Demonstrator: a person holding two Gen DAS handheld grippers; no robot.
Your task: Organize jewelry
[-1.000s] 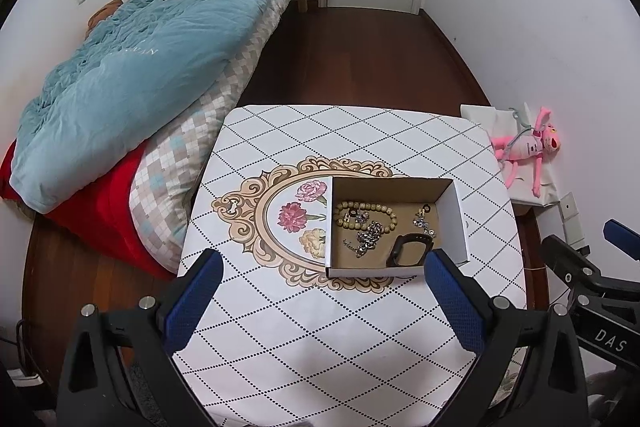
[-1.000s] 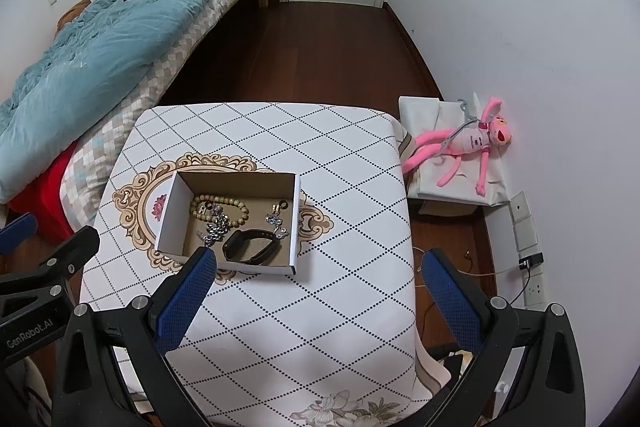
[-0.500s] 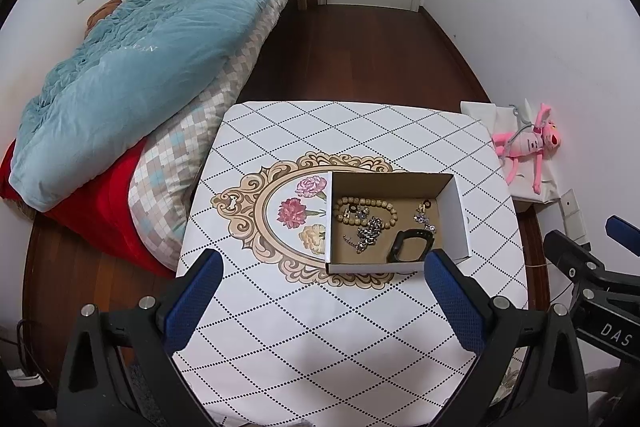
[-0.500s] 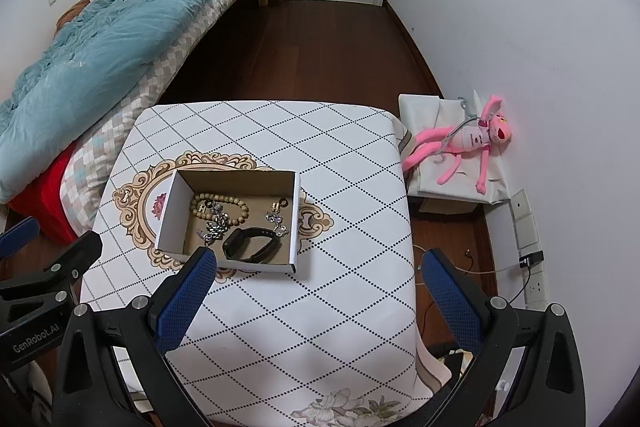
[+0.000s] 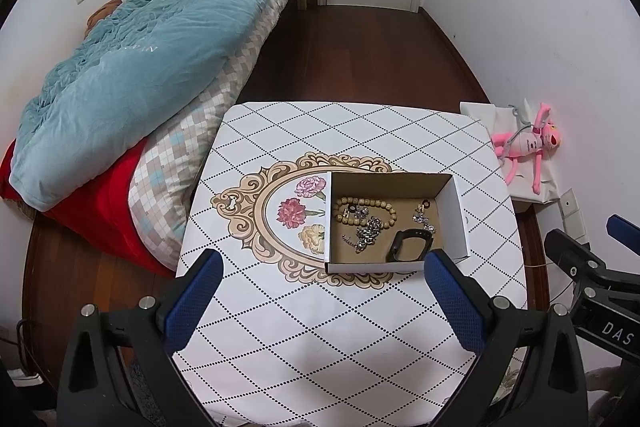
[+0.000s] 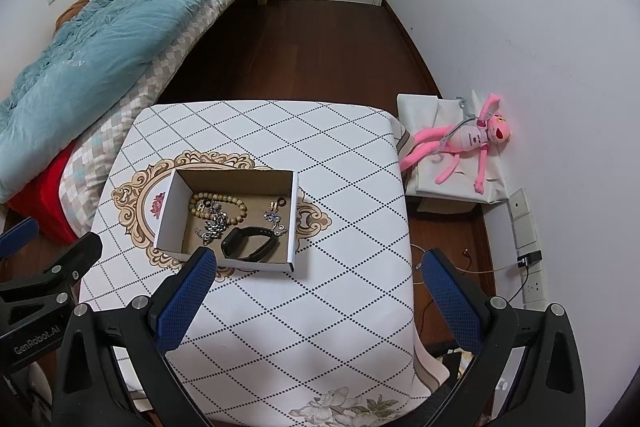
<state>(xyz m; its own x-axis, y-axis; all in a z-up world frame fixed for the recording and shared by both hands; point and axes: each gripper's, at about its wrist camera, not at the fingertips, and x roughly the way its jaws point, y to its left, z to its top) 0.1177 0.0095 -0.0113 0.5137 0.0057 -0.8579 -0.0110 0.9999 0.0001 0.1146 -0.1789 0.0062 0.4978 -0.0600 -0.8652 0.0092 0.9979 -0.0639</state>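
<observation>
Both grippers' fingers (image 5: 192,303) (image 6: 452,303) spread, empty; jewelry box (image 5: 456,223) ahead, untouched.

A: What does your right wrist camera give you?

B: Your right gripper (image 6: 316,275), jaws spread wide, nothing between them, above the table (image 6: 352,195). The open cardboard box (image 6: 170,211) sits left of centre. Inside it: bead bracelet (image 6: 218,198), silver chain (image 6: 214,227), black band (image 6: 250,243), small charms (image 6: 276,217).

A: Anything else?

B: The left gripper's body (image 6: 40,287) at your left edge. A pink plush toy (image 6: 464,143) lies by the wall.
</observation>
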